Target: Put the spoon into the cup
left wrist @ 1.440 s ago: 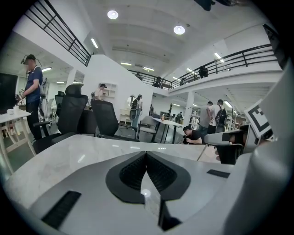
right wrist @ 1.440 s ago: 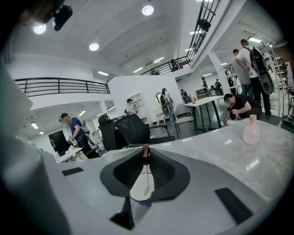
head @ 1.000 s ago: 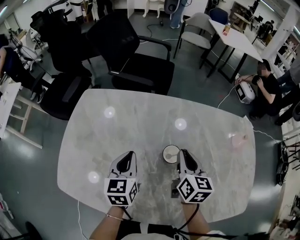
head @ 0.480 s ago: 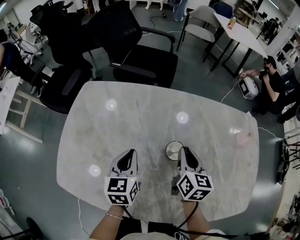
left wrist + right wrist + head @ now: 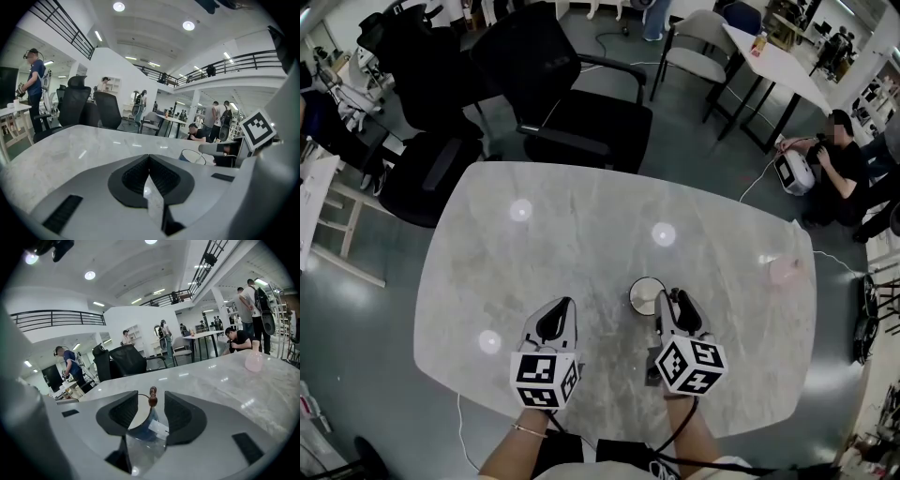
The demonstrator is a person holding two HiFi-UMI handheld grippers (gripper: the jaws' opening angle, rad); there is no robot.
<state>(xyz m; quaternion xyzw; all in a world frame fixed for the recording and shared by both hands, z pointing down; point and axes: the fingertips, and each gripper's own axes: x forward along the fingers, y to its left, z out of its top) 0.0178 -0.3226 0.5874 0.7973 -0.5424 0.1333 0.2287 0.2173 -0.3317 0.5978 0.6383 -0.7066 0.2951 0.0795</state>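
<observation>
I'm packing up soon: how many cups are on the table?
2. One cup stands toward the near side of the table, right of centre; a pink cup sits by its right edge. None seem hidden.

The spoon [image 5: 153, 399] has its bowl hidden inside the cup [image 5: 143, 429]; only its brown handle tip shows above the cup's rim.

Polished marble-look table [image 5: 534, 272] gleams; the cup [image 5: 642, 292] looks smooth, glazed.
</observation>
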